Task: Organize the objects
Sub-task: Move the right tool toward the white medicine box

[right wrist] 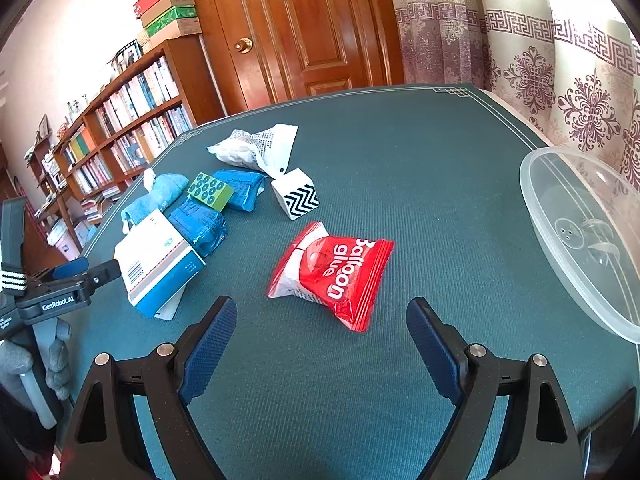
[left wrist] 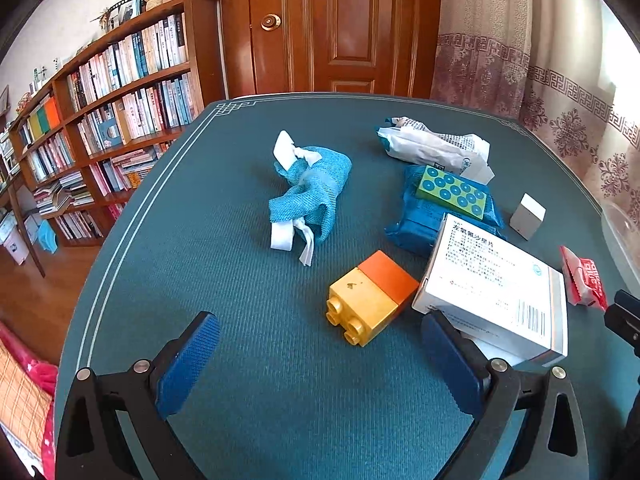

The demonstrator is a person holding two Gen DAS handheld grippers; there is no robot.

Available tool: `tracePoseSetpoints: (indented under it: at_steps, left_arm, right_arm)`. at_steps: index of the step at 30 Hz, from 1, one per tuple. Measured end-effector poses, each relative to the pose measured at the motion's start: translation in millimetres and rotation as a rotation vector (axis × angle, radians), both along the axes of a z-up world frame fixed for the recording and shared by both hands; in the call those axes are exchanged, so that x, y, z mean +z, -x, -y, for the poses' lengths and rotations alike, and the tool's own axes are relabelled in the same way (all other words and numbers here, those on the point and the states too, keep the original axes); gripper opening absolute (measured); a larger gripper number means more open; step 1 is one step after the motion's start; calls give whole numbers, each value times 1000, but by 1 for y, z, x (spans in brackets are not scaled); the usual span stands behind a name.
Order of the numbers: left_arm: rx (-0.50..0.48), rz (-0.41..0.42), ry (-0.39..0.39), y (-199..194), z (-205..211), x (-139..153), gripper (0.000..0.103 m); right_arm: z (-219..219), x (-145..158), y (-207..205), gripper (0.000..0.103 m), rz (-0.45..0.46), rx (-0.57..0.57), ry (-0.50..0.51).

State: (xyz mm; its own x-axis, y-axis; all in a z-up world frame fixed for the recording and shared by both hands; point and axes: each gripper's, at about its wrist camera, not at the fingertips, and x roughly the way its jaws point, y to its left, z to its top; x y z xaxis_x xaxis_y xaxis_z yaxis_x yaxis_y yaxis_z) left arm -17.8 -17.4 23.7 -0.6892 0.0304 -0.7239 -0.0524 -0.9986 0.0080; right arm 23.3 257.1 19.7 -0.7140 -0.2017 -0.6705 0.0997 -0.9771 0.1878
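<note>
right fingers (right wrist: 322, 318) spread, empty | sachet (right wrist: 330, 274): likely light, crinkly, slippery; pinch mid-body | left fingers (left wrist: 320, 340) spread, empty

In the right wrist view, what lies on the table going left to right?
White medicine box → white cube with black zigzags → red balloon glue packet → clear plastic container.

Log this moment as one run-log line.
left gripper: open, empty | right gripper: open, empty | red packet: ahead of right gripper | clear tub: empty
</note>
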Motion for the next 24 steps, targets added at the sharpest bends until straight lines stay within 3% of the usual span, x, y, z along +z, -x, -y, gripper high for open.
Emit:
tracePoseSetpoints:
  at_steps: [11,18,24]
  left_arm:
    - [-46,-44,-2,14,-37,13,103]
    - [-54,-61,38,13,-41,14,103]
    - [-26,-36,43,10,-25,7,103]
  right_arm:
    - [2,1,-2,88,-4,-5,-14]
    - [3,13,-9,88,-58,-18,-24]
    - [26,29,-14,88,-95,82,26]
